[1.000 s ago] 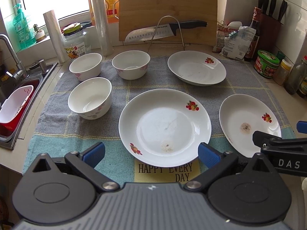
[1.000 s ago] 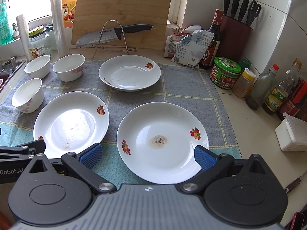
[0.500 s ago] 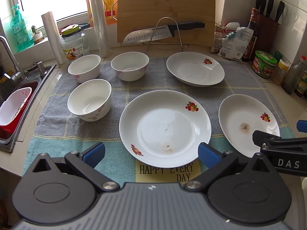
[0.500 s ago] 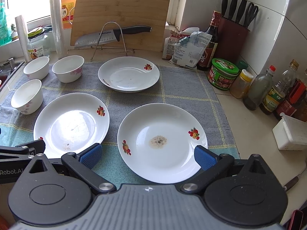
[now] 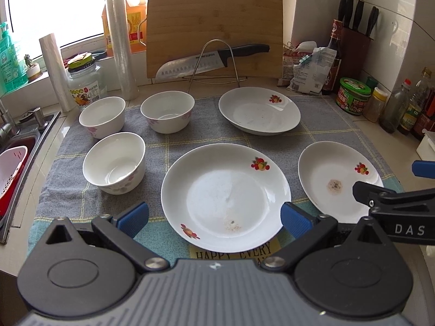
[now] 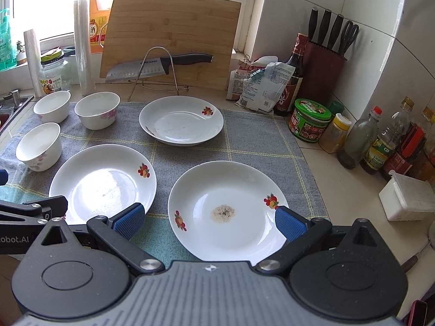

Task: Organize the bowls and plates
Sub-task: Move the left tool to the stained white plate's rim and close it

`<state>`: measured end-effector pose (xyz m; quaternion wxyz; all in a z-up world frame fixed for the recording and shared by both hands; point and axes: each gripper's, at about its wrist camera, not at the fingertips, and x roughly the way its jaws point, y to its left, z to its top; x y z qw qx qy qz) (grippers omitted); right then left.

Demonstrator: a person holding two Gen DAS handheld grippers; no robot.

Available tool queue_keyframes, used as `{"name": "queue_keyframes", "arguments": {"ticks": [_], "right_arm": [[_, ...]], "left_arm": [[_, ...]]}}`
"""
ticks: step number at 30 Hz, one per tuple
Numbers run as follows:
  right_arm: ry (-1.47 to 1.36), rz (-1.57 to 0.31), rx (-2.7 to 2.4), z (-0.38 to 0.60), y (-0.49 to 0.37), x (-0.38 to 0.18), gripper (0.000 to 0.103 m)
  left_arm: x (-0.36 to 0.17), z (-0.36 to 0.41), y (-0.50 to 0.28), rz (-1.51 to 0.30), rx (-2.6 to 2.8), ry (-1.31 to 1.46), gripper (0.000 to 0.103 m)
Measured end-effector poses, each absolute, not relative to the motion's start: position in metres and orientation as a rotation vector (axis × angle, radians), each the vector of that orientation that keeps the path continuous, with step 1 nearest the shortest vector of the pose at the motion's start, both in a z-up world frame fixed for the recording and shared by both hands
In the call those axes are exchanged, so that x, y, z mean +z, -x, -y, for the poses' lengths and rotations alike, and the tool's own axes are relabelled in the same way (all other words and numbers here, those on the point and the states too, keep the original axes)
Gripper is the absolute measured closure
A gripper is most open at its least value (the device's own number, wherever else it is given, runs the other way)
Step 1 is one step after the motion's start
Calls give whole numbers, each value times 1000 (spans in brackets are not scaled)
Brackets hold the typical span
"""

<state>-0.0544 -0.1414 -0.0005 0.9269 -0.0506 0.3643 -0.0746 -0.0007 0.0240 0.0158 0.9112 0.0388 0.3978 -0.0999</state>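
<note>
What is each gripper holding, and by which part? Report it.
Nothing is held. The left gripper and right gripper are both open, and each plate lies untouched on the towel.

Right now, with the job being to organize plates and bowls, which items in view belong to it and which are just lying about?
Job items:
- three plates
- three bowls
- left tongs, open
- right tongs, open

Lying about:
- cutting board
- knife
- knife block
- green-lidded jar
- sauce bottles
</note>
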Motion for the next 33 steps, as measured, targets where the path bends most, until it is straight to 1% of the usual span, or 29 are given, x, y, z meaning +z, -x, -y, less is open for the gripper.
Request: {"name": "queue_keyframes", "arguments": {"ticks": [9, 23, 33], "right_arm": [[133, -708, -118, 157, 74, -15, 0], [51, -748, -22, 209, 83, -87, 0], [48, -775, 74, 236, 59, -124, 0]], "left_arm": [[10, -35, -10, -769, -329, -69, 1], [-4, -12, -22, -758, -365, -71, 1], [-15, 23, -35, -826, -418, -65, 1]]}}
